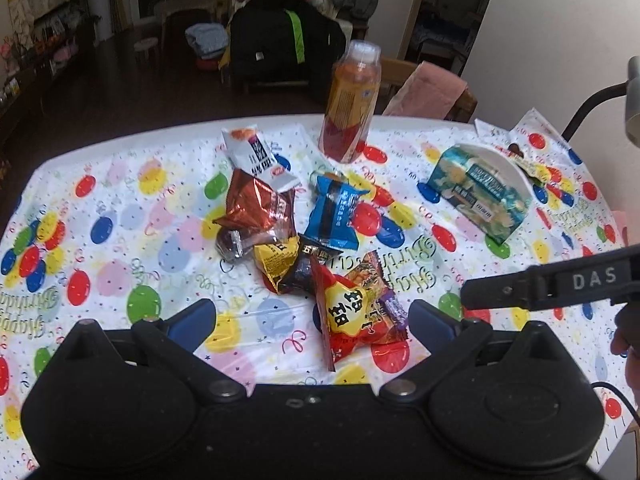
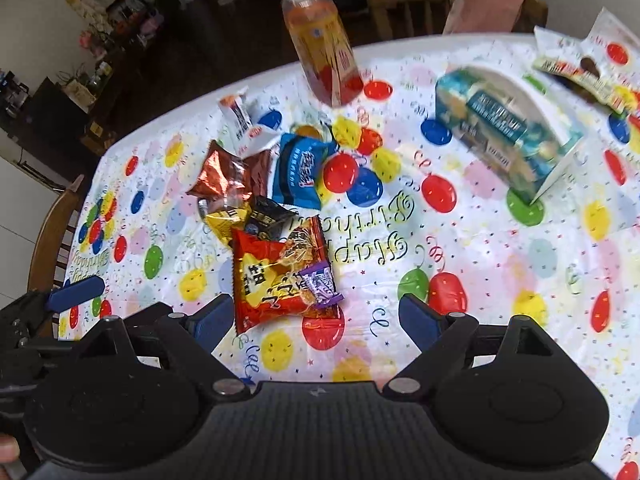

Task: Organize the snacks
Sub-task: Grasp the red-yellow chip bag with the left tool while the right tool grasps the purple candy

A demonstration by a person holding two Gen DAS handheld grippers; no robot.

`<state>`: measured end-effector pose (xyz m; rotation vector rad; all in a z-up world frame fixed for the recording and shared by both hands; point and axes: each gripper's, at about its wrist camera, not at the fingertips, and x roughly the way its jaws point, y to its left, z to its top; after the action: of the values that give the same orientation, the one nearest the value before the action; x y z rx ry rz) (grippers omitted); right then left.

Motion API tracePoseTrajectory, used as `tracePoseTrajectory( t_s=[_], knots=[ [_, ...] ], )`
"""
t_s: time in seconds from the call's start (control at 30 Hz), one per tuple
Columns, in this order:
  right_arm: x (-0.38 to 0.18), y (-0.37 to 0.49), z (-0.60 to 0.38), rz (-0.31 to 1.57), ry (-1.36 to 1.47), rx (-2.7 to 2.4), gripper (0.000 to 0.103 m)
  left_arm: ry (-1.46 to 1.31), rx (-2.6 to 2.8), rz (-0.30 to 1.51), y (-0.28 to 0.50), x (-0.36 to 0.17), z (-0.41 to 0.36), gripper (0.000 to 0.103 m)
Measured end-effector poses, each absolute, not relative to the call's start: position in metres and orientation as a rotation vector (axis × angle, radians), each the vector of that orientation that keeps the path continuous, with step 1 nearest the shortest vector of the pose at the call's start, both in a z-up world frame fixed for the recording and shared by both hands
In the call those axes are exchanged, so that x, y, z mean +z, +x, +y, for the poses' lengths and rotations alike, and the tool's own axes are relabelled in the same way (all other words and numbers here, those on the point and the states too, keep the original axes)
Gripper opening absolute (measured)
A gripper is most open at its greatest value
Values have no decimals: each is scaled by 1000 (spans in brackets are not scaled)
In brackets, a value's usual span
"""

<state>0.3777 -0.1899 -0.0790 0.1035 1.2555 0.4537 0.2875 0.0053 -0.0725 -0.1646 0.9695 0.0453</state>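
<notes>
Loose pile of small sealed snack packets near the middle of the table [image 1: 120, 200], on a balloon-print birthday cloth. Nearest of the pile: red and yellow snack bag [image 1: 352, 312], puffed with air, a small purple candy wrapper [image 2: 320, 284] lying against its right edge. Probably very light, crinkly, slick film; soft and yielding, with brittle contents likely to crush under a hard squeeze. Best taken by a flat crimped end seam or by a gentle pinch across the puffed middle; a glancing touch likely just to skid it over the plastic cloth. Beyond the red and yellow snack bag, touching or overlapping one another: a black and yellow packet [image 1: 288, 264], a copper foil packet [image 1: 256, 204], a blue packet [image 1: 336, 216], and farthest a white packet [image 1: 256, 152]. Well beyond the red and yellow snack bag, an upright orange drink bottle [image 1: 352, 100], stiffer and heavier by the look of it; off to the right of the bag, a teal box [image 1: 484, 192] with a white arched part, whether handle or holder unclear. Left gripper [image 1: 312, 320] spread wide and empty, the red and yellow snack bag lying between its blue fingertips, nearer the right one, whether touching or just above unclear. Right gripper [image 2: 316, 320] likewise wide and empty, the same bag just ahead, toward its left fingertip.
</notes>
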Motion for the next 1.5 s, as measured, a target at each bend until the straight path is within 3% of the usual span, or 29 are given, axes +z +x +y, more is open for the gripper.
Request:
tracePoseTrajectory(
  t_s=[0.1, 0.23, 0.37, 0.53, 0.83, 1.23, 1.33, 1.5],
  knots=[
    [-98, 390, -185, 1287, 102, 446, 90, -157, 37, 991, 297, -85, 3, 102],
    [-122, 405, -180, 1340, 94, 446, 78, -129, 14, 1023, 310, -102, -3, 100],
    [-141, 416, -176, 1384, 95, 462, 75, -117, -20, 1057, 323, -115, -8, 99],
    [-164, 426, -171, 1439, 121, 486, 57, -115, -55, 1107, 336, -131, -12, 93],
    [-186, 434, -167, 1483, 169, 526, 43, -145, -83, 1186, 356, -157, -10, 85],
    [-189, 432, -166, 1467, 206, 538, 30, -256, -127, 1229, 364, -172, -4, 50],
    [-188, 431, -168, 1460, 213, 530, 23, -252, -131, 1219, 362, -171, -4, 48],
    [-180, 426, -171, 1433, 209, 512, 22, -254, -118, 1213, 359, -167, -2, 42]
  ],
)
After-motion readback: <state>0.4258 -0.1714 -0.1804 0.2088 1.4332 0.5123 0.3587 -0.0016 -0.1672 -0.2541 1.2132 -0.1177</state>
